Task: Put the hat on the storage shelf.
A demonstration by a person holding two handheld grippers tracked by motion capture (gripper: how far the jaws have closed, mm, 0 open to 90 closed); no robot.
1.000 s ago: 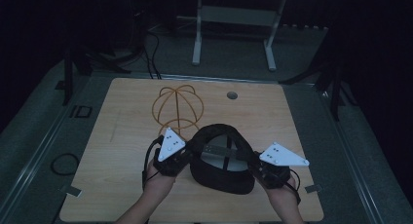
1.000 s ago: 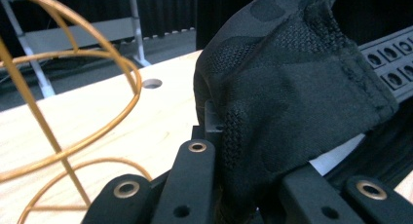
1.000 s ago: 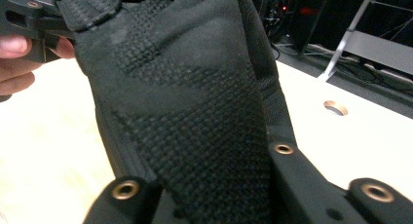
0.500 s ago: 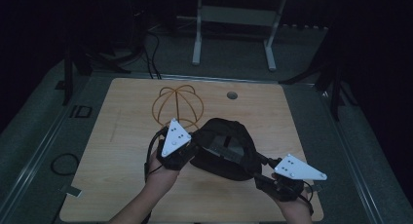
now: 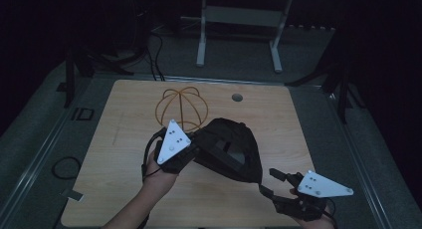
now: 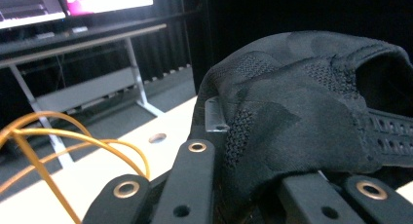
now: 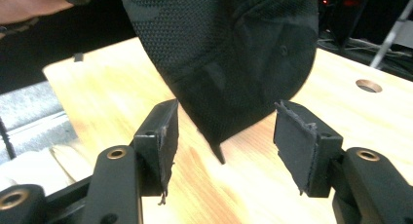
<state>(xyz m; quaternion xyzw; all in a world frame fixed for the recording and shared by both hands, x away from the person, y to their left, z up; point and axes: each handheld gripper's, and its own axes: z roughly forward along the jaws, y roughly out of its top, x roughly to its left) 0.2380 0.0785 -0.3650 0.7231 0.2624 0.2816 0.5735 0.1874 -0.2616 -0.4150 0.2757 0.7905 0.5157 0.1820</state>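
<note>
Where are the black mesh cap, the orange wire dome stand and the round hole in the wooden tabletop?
black mesh cap (image 5: 229, 149), high view, on its crown
orange wire dome stand (image 5: 181, 108), high view, where its hoops cross
round hole in the wooden tabletop (image 5: 237, 97), high view, at its centre

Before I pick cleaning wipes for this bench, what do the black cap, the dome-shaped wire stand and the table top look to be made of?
Cap: soft woven fabric with mesh panels, matte; knit texture and an eyelet show, and it sags where held.
Wire stand: thin bent metal wire, probably coated golden orange, slightly glossy.
Table top: pale wood or wood-look laminate, smooth; grain lines show, which of the two I can't tell.
</note>
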